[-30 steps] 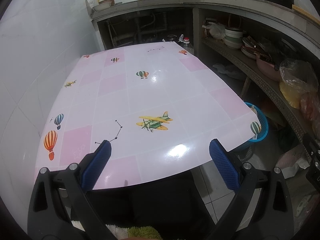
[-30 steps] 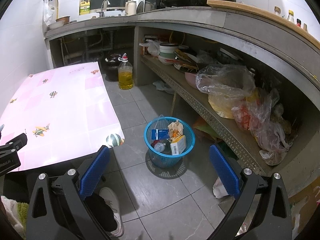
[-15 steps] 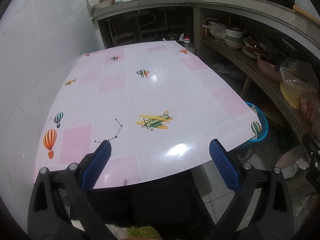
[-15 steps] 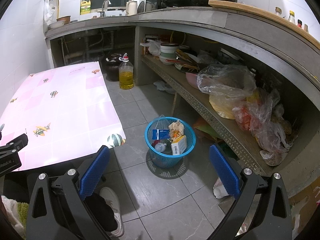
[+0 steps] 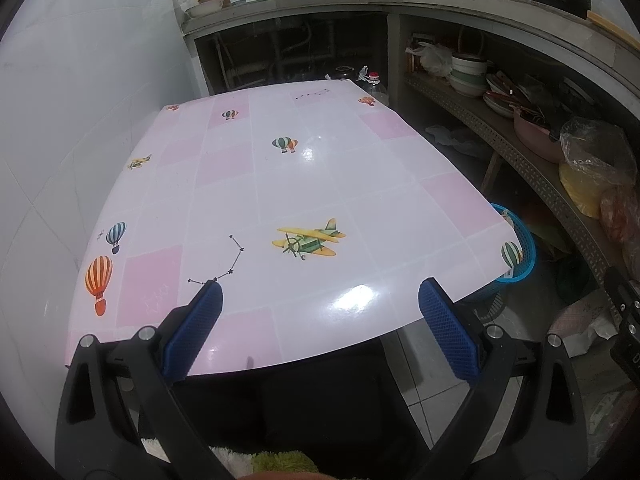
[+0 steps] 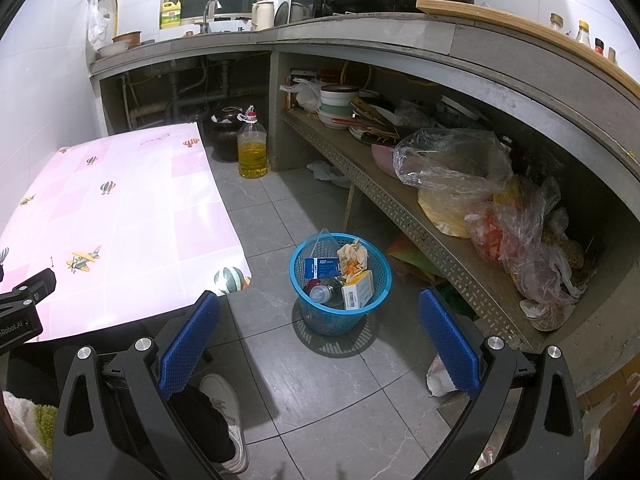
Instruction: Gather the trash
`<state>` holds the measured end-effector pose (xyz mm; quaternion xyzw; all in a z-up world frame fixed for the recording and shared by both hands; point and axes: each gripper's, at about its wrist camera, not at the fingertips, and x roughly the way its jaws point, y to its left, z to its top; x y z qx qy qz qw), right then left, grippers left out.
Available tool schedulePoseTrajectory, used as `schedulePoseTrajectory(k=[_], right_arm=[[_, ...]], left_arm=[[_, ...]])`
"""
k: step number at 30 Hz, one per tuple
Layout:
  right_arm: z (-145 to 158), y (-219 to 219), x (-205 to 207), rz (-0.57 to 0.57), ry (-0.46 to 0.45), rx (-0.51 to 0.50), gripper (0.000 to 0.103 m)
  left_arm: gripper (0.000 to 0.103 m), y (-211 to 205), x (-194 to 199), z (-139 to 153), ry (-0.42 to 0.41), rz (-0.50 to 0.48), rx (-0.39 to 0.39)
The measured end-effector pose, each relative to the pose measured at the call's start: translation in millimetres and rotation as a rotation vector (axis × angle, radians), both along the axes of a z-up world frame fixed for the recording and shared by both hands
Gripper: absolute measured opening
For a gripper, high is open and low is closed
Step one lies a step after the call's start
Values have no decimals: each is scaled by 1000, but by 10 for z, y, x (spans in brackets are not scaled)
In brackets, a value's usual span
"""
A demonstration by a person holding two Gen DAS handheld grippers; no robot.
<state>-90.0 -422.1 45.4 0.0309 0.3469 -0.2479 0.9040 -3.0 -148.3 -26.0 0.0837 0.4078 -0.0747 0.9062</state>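
A blue mesh trash basket stands on the tiled floor right of the table. It holds a blue carton, a crumpled paper, a plastic bottle and a white box. Its rim also shows in the left wrist view, past the table's right corner. My right gripper is open and empty, held above the floor in front of the basket. My left gripper is open and empty over the near edge of the pink patterned table. No loose trash shows on the tabletop.
A concrete counter with a lower shelf runs along the right, holding bowls and plastic bags. An oil bottle and a dark jar stand on the floor by the table's far corner. A white tiled wall bounds the left. A shoe is below.
Both views have shifted very slightly. Both grippers stay open and empty, and nothing in the basket has moved.
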Motion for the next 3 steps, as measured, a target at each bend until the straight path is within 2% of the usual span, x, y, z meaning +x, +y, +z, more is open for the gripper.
schedulePoseTrajectory(k=[3], right_arm=[[1,-2,1,0,0,0,97]], left_arm=[[94,1,0,-5,3,3,-2]])
